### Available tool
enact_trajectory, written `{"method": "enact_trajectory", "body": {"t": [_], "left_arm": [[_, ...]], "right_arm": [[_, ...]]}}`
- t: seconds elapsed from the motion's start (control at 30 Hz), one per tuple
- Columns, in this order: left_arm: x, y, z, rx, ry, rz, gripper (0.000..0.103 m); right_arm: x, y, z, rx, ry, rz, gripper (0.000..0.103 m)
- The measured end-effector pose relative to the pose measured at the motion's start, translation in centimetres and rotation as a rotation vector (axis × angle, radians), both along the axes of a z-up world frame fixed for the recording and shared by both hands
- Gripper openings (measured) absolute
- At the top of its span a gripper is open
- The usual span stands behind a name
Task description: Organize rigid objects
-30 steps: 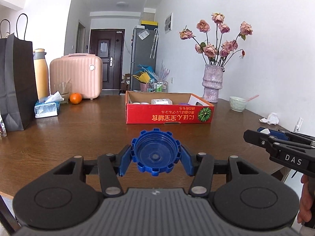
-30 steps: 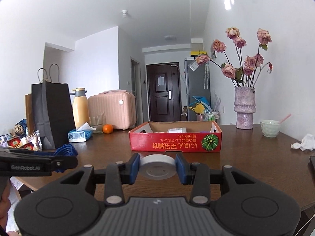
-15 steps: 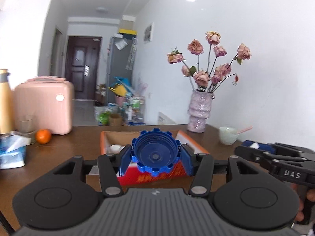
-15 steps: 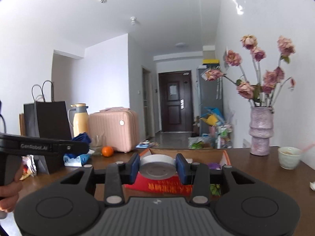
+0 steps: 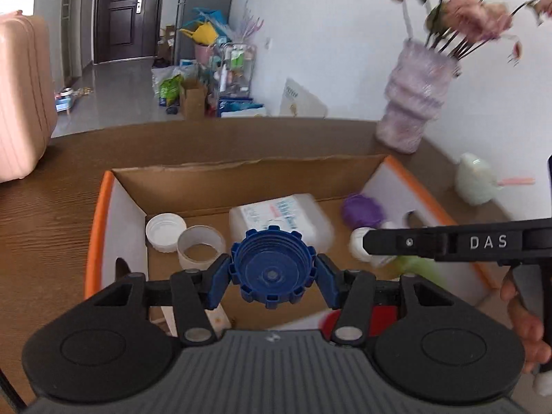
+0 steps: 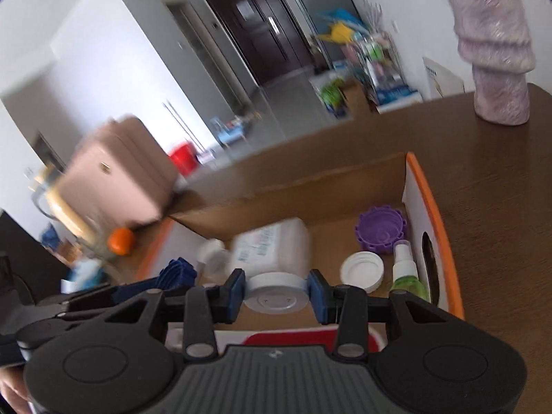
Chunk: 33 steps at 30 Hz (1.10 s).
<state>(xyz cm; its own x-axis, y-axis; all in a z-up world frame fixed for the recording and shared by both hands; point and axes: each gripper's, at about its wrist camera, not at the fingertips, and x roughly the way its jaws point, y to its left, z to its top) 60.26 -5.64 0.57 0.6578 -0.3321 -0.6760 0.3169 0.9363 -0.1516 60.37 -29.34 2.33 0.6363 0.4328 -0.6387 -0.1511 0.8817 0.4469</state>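
Left gripper (image 5: pixel 272 272): clamped on blue cap (image 5: pixel 272 270), over cardboard box (image 5: pixel 241 176) at 6 o'clock edge. White bottle (image 5: pixel 279 220) lies at box centre, purple cap (image 6: pixel 381 229) at 2 o'clock. Right gripper (image 6: pixel 276 291): clamped on white lid (image 6: pixel 276 293), above box.

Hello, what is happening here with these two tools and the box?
A person holds a gripper in each hand and is sorting small hard items into a cardboard box on a wooden table. The left gripper is clamped on a blue cap, the right gripper on a white lid. Both hang over the open box, which already contains a purple cap, a white cap, a plastic bottle and a small spray bottle. Nothing is released yet.
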Motion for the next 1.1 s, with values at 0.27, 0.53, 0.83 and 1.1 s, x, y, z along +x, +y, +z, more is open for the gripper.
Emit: {"method": "enact_trajectory", "body": {"t": [0.27, 0.53, 0.83, 1.1], "left_arm": [[1.3, 0.0, -0.8, -0.040, -0.015, -0.031, 0.080], [0.3, 0.6, 0.3, -0.034, -0.009, -0.002, 0.080], [-7.2, 4.0, 9.9, -0.007, -0.161, 0.063, 0.089], [-16.8, 5.1, 16.2, 0.005, -0.297, 0.093, 0.094]], "right_arm": [[2.1, 1.3, -4.0, -0.075, -0.016, -0.024, 0.064], [1.4, 1.1, -2.9, -0.083, -0.028, -0.016, 0.067], [-5.1, -0.9, 6.3, -0.109, -0.155, -0.019, 0.076], [-14.4, -2.0, 13.2, -0.197, -0.264, -0.019, 0.082]]}}
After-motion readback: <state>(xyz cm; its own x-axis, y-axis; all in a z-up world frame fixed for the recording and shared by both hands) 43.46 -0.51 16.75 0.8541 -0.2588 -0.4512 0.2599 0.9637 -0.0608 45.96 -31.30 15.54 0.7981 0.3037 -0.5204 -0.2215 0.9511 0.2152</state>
